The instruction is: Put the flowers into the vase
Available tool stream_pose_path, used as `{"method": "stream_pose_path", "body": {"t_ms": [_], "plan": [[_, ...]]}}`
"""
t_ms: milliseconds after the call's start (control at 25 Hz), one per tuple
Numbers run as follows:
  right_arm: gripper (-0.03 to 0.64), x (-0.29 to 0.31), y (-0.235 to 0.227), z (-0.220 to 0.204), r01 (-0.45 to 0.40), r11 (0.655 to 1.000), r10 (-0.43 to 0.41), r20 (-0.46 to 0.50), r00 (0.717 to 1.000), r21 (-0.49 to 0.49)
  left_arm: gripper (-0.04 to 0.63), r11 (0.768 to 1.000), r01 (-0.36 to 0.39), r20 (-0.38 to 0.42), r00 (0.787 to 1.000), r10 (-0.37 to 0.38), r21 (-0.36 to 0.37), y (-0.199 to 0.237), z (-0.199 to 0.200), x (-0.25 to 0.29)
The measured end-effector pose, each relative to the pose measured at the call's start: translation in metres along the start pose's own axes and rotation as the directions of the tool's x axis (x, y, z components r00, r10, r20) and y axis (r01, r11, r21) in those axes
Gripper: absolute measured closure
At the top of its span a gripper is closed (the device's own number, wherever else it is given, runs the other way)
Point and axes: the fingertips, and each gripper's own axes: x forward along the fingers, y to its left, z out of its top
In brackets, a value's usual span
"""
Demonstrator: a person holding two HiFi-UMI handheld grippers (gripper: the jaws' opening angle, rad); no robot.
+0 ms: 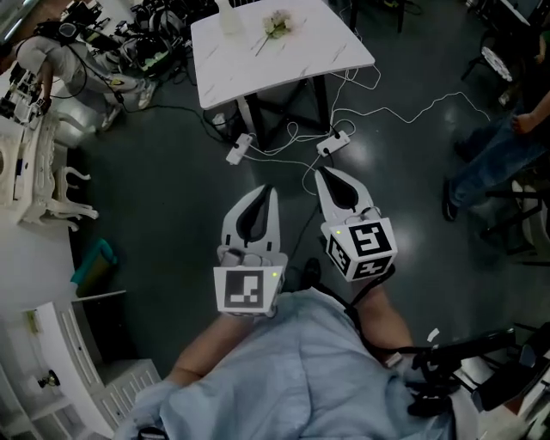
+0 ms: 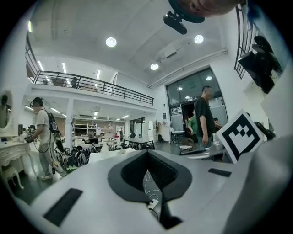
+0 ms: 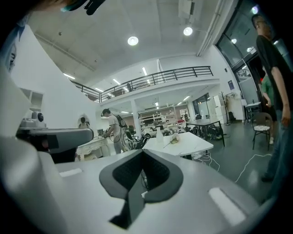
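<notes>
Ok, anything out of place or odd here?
Nothing damaged or spilled. The pale flower bunch lies flat on the white marble-top table, outside the white vase; white power strips lie loose on the dark floor.

Table (image 1: 258,73) — flowers (image 1: 277,26), vase (image 1: 229,17).

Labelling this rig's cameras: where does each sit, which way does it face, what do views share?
Head view: on the person's head, looking steeply down at the white table, left hand-held gripper, right hand-held gripper and the person's shirt.
Left gripper view: rides the left hand-held gripper, faces level along its shut jaws into the hall; the right one's marker cube shows.
Right gripper view: rides the right hand-held gripper, faces along shut jaws toward the table and flowers.
Shared: head view and right gripper view show the table.
</notes>
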Motion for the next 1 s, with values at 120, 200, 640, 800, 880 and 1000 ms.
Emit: {"method": "stream_pose_path", "body": {"t_ms": [120, 200, 640, 800, 880, 1000], "plan": [[0.614, 0.013, -0.011, -0.006, -0.008, 1.000, 0.008, -0.023, 1.000, 0.011, 0.592, 1.000, -0.028, -0.013, 1.000, 0.028, -0.008, 0.003, -0.005, 0.008], [0.614, 0.024, -0.011, -0.010, -0.028, 1.000, 0.029, -0.046, 0.999, 0.009, 0.592, 0.999, -0.053, -0.023, 0.998, 0.053, -0.012, 0.011, -0.009, 0.013], [0.614, 0.144, -0.031, -0.010, -0.037, 0.999, 0.034, -0.104, 0.994, -0.024, 0.591, 0.992, -0.116, -0.014, 0.993, 0.116, -0.057, 0.101, -0.028, 0.082], [0.614, 0.207, -0.044, 0.002, -0.011, 1.000, 0.010, -0.105, 0.994, -0.015, 0.592, 0.995, -0.082, 0.005, 0.997, 0.082, -0.059, 0.147, -0.023, 0.135], [0.614, 0.242, -0.050, 0.012, 0.006, 1.000, -0.007, -0.106, 0.994, -0.012, 0.592, 0.998, -0.052, 0.013, 0.999, 0.053, -0.043, 0.170, -0.016, 0.162], [0.614, 0.291, -0.055, 0.023, 0.028, 1.000, -0.029, -0.106, 0.994, -0.011, 0.592, 0.998, -0.028, 0.016, 0.999, 0.028, -0.050, 0.206, -0.011, 0.195]]}}
